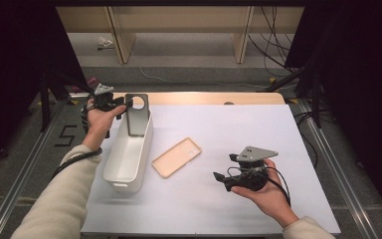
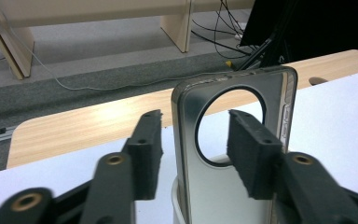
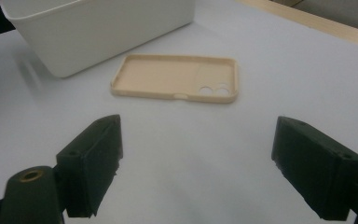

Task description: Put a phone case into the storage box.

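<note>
A dark grey phone case [image 1: 138, 117] with a big round camera hole stands upright in the far end of a white bin [image 1: 144, 159]. My left gripper [image 1: 123, 103] is at its top edge. In the left gripper view the case [image 2: 186, 154] stands between the jaws of the left gripper [image 2: 196, 121]; a gap shows beside the left pad, so the gripper is open. A tan phone case [image 1: 176, 157] lies flat on the white table to the right of the bin. My right gripper [image 1: 225, 167] hovers open near the front right, facing the tan case [image 3: 168, 77] with nothing between its jaws [image 3: 196, 140].
The bin [image 3: 98, 32] lies lengthwise at the table's left; its rim [image 2: 177, 200] shows below the grey case. A wooden strip [image 1: 204, 97] runs along the table's far edge. Beyond it are floor cables [image 1: 273, 50] and wooden furniture legs.
</note>
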